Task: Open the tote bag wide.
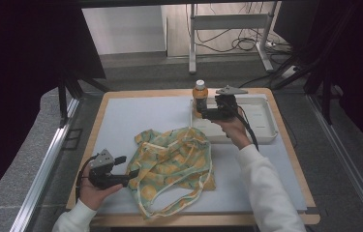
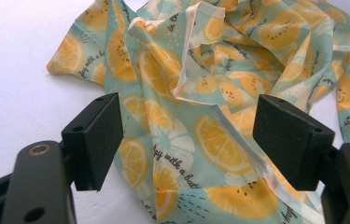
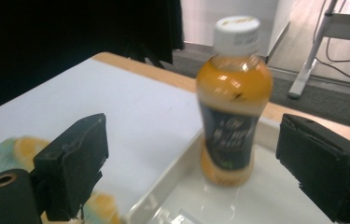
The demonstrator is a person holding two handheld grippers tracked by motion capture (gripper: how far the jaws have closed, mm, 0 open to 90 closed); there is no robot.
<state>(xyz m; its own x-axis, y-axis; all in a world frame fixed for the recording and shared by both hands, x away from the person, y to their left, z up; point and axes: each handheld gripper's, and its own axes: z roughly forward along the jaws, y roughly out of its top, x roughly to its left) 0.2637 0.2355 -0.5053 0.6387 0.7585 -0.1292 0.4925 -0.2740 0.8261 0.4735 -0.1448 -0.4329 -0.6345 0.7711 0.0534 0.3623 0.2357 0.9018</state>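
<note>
My right fingers gape, empty — the bottle stands just ahead between them in the tray; smooth, top-heavy, so I'd grip mid-body. Left fingers spread over the bag.

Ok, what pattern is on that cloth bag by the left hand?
Orange slices on pale green, with cream trim, on the cloth bag; clearest in the left gripper view.

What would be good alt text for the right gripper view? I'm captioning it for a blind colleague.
An upright orange drink bottle with a white cap stands in the corner of a white tray, ahead of the open right gripper, whose two black jaws frame it without touching. The picture is slightly blurred; the pale table lies to the left.
</note>
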